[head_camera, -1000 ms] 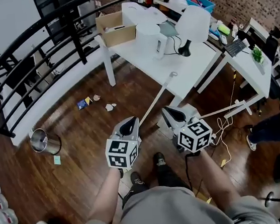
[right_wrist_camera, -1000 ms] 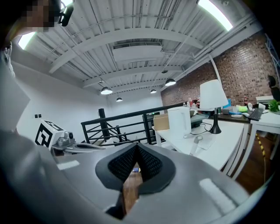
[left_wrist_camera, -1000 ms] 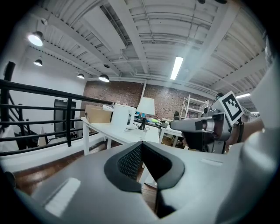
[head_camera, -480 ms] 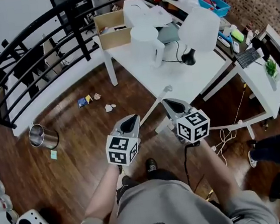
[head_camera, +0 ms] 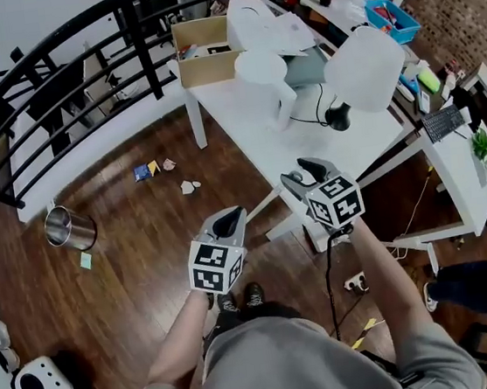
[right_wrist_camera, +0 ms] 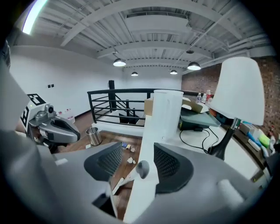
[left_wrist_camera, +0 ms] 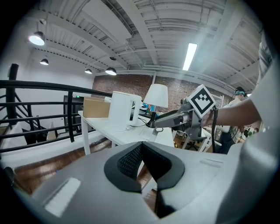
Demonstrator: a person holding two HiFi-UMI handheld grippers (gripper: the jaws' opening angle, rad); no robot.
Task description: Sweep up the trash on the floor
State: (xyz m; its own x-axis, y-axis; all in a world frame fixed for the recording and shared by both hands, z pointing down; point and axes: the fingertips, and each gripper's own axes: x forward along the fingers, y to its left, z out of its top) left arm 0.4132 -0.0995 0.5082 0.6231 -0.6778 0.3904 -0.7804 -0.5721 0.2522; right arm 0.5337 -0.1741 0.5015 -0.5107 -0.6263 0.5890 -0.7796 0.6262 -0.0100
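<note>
My left tongs (head_camera: 229, 223) are pinched shut on the white broom handle (head_camera: 266, 201). It slants up from them to my right tongs (head_camera: 304, 173). Those have just been opening and now stand wide, with the handle's rounded tip between their pads, unclamped, beside the counter (head_camera: 241, 101) edge. The trash (head_camera: 190, 187) lies on the floor ahead-left of the left tongs, well apart.

Our left gripper (head_camera: 229, 221) and right gripper (head_camera: 301, 173) are pale grey shells with black ribbed pads (left_wrist_camera: 129, 159), each bearing a white cube (head_camera: 215, 268) of black square markers. A black cable (head_camera: 327, 276) hangs from the right one. We wear a grey short-sleeved shirt (head_camera: 273, 362) and dark shoes (head_camera: 254, 295).
</note>
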